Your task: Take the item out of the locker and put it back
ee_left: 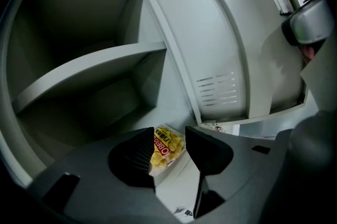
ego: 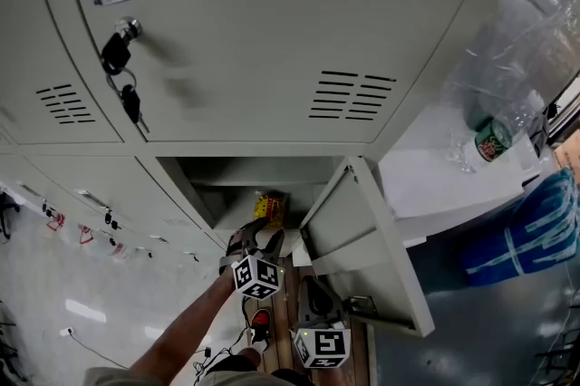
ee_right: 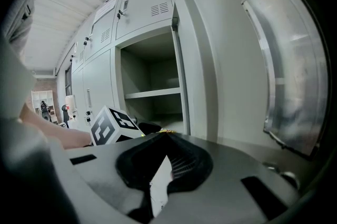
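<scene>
- The left hand-held gripper [ee_left: 169, 133] has its jaws spread wide and is not pinching anything.
- The snack bag [ee_left: 167, 146] is yellow. It lies flat on the floor of the open locker [ee_left: 79, 97], under the shelf [ee_left: 100, 62].
- The bag shows in the gap between the jaws. It's very close to the left-side jaw, maybe touching; can't tell for sure.
- The right hand-held gripper [ee_right: 166, 136] is pressed together w/ nothing in it. It waits outside, near the open door [ego: 362, 230].
- So the bag looks put back, I think. The job is prob. almost done.
- What could go wrong:
  - Pull the left one back crooked & a jaw could catch the crinkly bag and drag it out. It may then drop to the ground.
  - Bags like this are light and slippy, so even a small bump could slide it.
  - Lift up too soon & the gripper could bang the shelf above.
  - The door hangs loose at the side. A bump from the right one could swing it onto the arm.
- Best bet: back straight out, slow, jaws wide.
</scene>
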